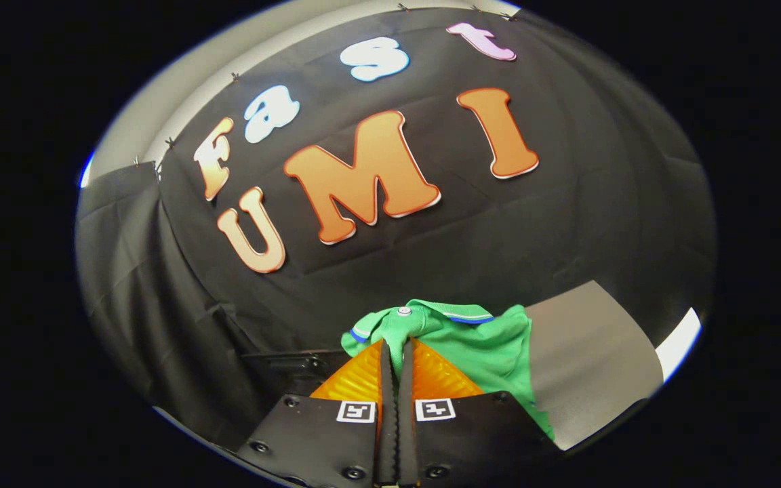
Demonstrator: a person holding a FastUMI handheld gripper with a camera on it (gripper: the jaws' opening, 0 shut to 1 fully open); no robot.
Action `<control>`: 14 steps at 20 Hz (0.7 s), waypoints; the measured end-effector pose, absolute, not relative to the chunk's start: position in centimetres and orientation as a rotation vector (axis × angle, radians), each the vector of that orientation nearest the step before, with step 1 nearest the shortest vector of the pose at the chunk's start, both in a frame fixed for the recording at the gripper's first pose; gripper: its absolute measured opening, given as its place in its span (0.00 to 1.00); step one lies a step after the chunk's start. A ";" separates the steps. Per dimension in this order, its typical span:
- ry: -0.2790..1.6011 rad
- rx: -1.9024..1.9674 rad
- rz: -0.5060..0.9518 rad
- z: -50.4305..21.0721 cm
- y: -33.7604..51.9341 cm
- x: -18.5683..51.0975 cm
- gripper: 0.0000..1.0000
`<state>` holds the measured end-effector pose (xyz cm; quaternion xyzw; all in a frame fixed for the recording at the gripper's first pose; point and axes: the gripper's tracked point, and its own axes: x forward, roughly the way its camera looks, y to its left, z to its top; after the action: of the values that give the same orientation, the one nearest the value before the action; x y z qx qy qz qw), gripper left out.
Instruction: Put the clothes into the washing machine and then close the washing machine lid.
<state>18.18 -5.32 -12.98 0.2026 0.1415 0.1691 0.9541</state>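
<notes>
Green shirt (472, 339) pinched between closed tongs (396, 349).

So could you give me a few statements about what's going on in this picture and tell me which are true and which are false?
1. The gripper is pinching a green garment. True.
2. The garment is a pair of blue jeans. False: it is a green polo-style shirt with a collar and a button.
3. The fingers are spread wide apart. False: they are closed together on a fold of the cloth.
4. The shirt hangs in front of the black cloth wall. True.
5. The collar has a blue stripe along its edge. True.
</notes>
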 end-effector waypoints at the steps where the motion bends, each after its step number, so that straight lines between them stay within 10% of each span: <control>1: 0.269 0.402 0.353 -12.2 -5.0 17.2 0.08; 14: 0.216 0.429 0.548 -8.1 17.5 9.8 0.08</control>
<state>9.83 17.53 -8.08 0.2098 0.1056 0.2681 0.9343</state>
